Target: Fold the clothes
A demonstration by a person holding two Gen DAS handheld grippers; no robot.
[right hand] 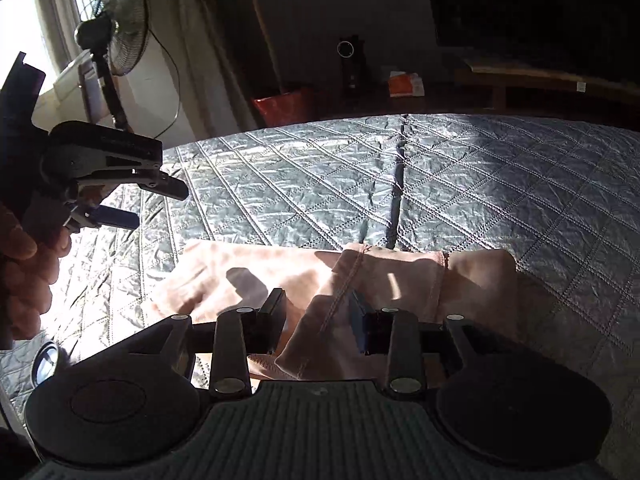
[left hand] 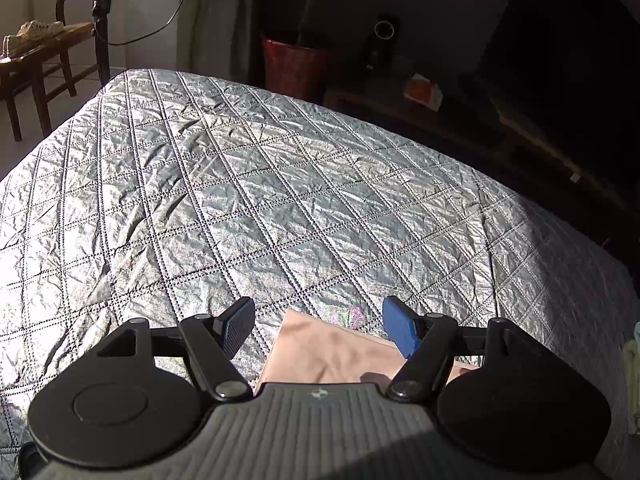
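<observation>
A pale pink garment (right hand: pixel 248 276) lies partly folded on the grey quilted bed (right hand: pixel 500 184). My right gripper (right hand: pixel 318 314) hovers just above its near part, jaws open, a folded flap with a stitched seam between the fingers; I cannot tell if they touch it. My left gripper (left hand: pixel 318 322) is open and empty above the garment's corner (left hand: pixel 332 350). It also shows in the right wrist view (right hand: pixel 158 206), held in a hand above the bed, left of the garment.
A standing fan (right hand: pixel 116 28) and a wooden chair with shoes (left hand: pixel 36 44) stand left of the bed. A red bin (right hand: pixel 282 106), a dark speaker (right hand: pixel 351 64) and a low wooden shelf (right hand: pixel 540 80) lie beyond the bed's far edge.
</observation>
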